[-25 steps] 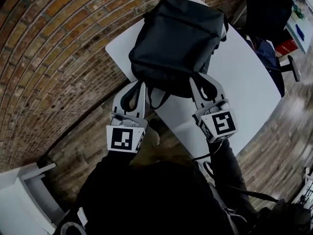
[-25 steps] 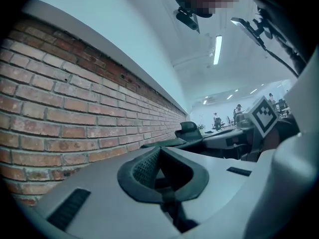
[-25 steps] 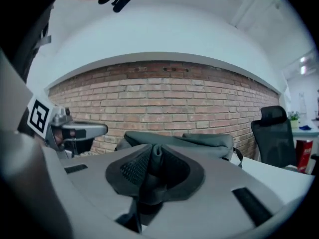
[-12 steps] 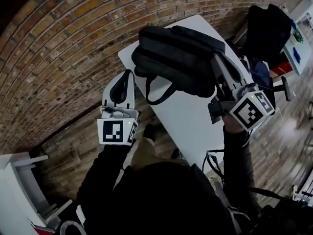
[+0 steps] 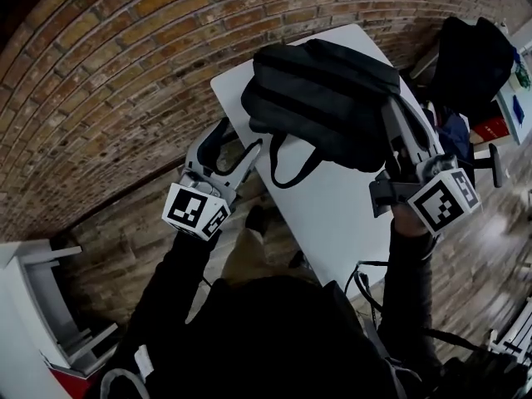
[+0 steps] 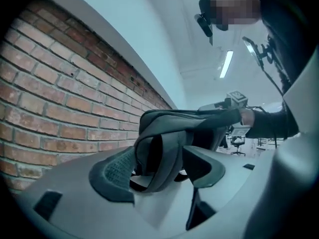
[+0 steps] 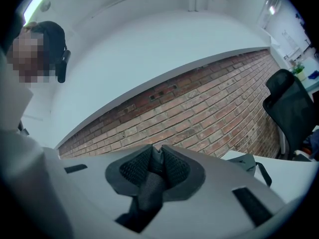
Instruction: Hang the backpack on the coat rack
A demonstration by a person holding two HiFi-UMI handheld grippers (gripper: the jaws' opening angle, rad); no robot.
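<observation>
Backpack point(image 5: 324, 98): black and soft-sided with a rounded, bulging body. It is tilted over the table's end nearest the brick wall. I cannot tell whether its lower part touches the top.
Backpack to right gripper point(image 5: 395, 115): the pack's right side is right at the jaw tips and the body leans away to the left.
Right gripper state point(image 7: 154, 166): jaws are narrow, with both pads clamped on the webbing point(image 7: 147, 193).
Webbing: a flat grey woven strip that runs down from between the pads.
Backpack to left gripper point(image 5: 237, 140): the pack is up and to the right, just beside the jaw tips. Its strap point(image 5: 291, 160) droops in a loop near the right jaw.
Left gripper state point(image 6: 159, 171): jaws are opening. In the left gripper view the strap point(image 6: 159, 153) shows in the gap and neither pad squeezes it.
Strap: a broad, padded, folded loop, dull grey-black.
Pads point(image 6: 112, 173): dark, rubbery and finely dimpled, set in smooth pale grey shells.
Marker cubes: white with black squares, one at the rear of each gripper.
Table point(image 5: 332, 214): a smooth white top with rounded corners, one end against the wall.
Wall point(image 5: 108, 81): rough red-brown brick with pale mortar lines.
Chair point(image 5: 470, 56): black with a curved back, beyond the table's right edge.
</observation>
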